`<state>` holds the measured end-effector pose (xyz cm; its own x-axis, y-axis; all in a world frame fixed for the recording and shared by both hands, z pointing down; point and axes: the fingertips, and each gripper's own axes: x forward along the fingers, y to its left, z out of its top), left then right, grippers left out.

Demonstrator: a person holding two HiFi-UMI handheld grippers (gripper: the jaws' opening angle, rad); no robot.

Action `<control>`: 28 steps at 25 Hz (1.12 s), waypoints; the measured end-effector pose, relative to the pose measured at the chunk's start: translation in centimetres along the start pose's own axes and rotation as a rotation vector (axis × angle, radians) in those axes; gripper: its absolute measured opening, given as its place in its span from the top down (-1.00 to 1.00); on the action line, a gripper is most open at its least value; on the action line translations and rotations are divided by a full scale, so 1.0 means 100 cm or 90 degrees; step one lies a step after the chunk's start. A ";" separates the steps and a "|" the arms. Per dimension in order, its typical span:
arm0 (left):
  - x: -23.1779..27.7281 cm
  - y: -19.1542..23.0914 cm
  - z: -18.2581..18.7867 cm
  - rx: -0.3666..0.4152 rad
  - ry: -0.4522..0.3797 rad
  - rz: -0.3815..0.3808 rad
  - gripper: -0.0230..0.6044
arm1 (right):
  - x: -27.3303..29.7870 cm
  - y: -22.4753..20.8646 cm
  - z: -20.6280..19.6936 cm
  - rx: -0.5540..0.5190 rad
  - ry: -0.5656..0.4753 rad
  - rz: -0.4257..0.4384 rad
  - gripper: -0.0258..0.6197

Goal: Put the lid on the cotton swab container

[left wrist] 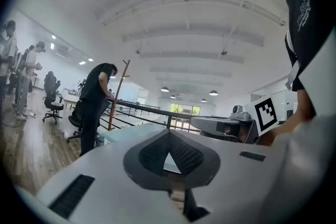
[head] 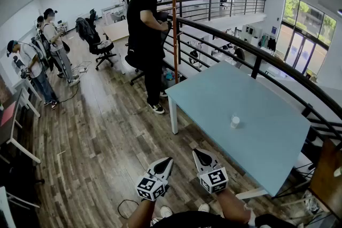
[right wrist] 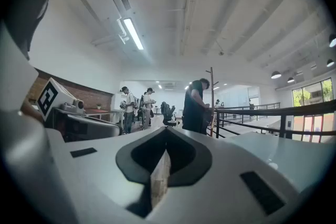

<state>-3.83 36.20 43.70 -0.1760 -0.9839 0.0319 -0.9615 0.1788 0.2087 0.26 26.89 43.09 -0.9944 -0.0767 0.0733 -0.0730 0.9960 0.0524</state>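
**Head view: both grippers empty and short of the table, container waiting**

Head view. A pale blue table [head: 278,131] fills the 3 o'clock side of the frame. The small white cotton swab container [head: 235,122] stands on it, clear of every edge. It is too small here to tell whether the lid lies on it or beside it; no separate lid can be made out. The left gripper [head: 164,162] and right gripper [head: 201,155] hang side by side at 6 o'clock over the wooden floor [head: 96,131], short of the table's near corner and pointing level. The container lies at about 1 o'clock from them, well apart.

Left gripper view. The jaws meet at their tips, leaving a small triangular gap behind through which the table shows. Nothing is held.

Right gripper view. The jaws are pressed together along their whole length, with nothing between them.

Step in hand, as judged: the approach, with no part of the task yet done.
- Close in until the container sits at 12 o'clock and the lid can be found.
- Part the jaws before reaching, not at the object.
- Steady the container low on its body with one gripper.
- Take the lid by its rim with the other, keep it flat, and lower it squarely.

A container this light would probably slide or tip under a sideways push.
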 end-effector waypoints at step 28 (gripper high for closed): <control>-0.040 0.050 -0.004 0.020 0.021 -0.070 0.89 | 0.055 0.083 0.003 0.038 -0.013 -0.020 0.86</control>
<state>-7.83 41.00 44.98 -0.0631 -0.9971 0.0429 -0.9808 0.0699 0.1820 -5.80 34.76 43.67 -0.9928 -0.1075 0.0526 -0.1079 0.9942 -0.0044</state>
